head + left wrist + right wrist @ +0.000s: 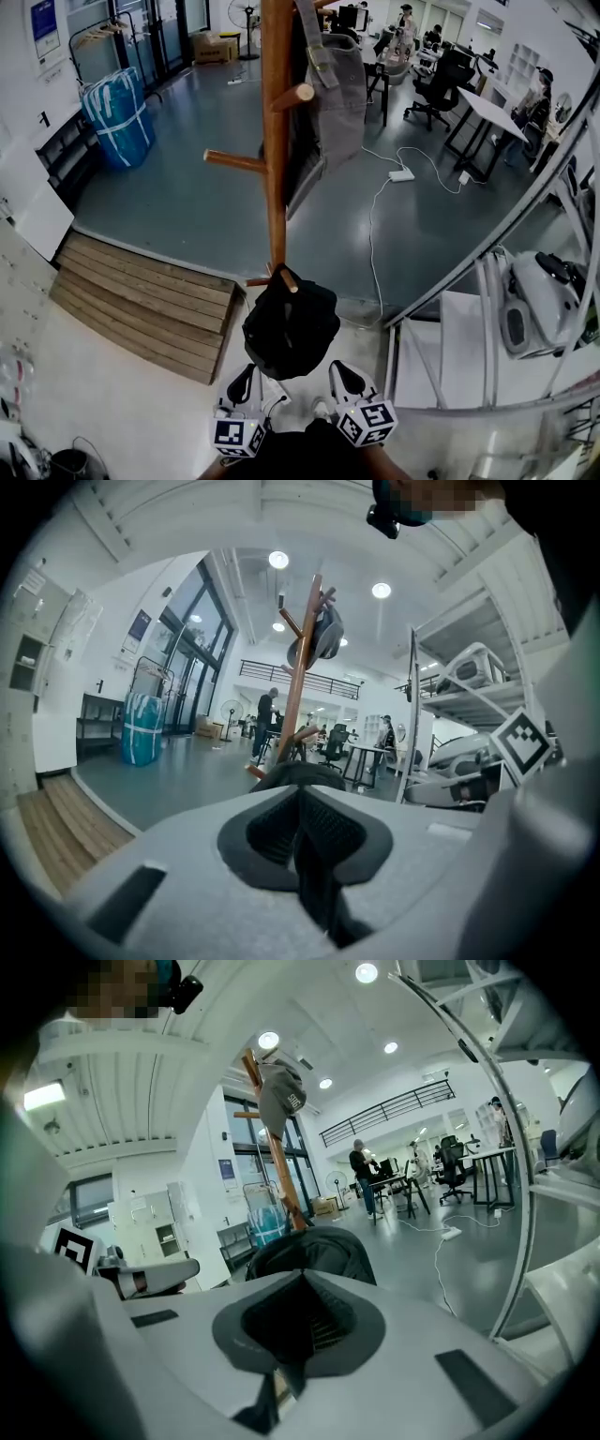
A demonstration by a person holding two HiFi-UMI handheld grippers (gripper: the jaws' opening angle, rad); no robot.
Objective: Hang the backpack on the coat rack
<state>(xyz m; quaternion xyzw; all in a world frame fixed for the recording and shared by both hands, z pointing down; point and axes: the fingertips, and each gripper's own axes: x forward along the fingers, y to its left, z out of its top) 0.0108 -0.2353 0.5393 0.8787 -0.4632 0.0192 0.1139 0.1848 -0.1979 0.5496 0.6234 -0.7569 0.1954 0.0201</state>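
The black backpack (291, 323) hangs low in front of the wooden coat rack (275, 187), just under a short lower peg (289, 279). Whether it rests on that peg I cannot tell. My left gripper (247, 373) and right gripper (337, 370) sit at its near edge, one on each side. In the left gripper view the left gripper (302, 850) is shut on black strap fabric, with the backpack (286, 772) bulging beyond. In the right gripper view the right gripper (289, 1340) is shut on dark backpack material (314, 1251). A grey bag (337, 94) hangs high on the rack.
A wooden ramp (141, 300) lies on the left, with a blue wrapped bundle (117, 117) beyond it. Metal shelving (487, 281) holding a white machine (534, 300) stands close on the right. A white cable and power strip (401, 175) cross the floor behind the rack. Desks and chairs (441, 89) fill the far right.
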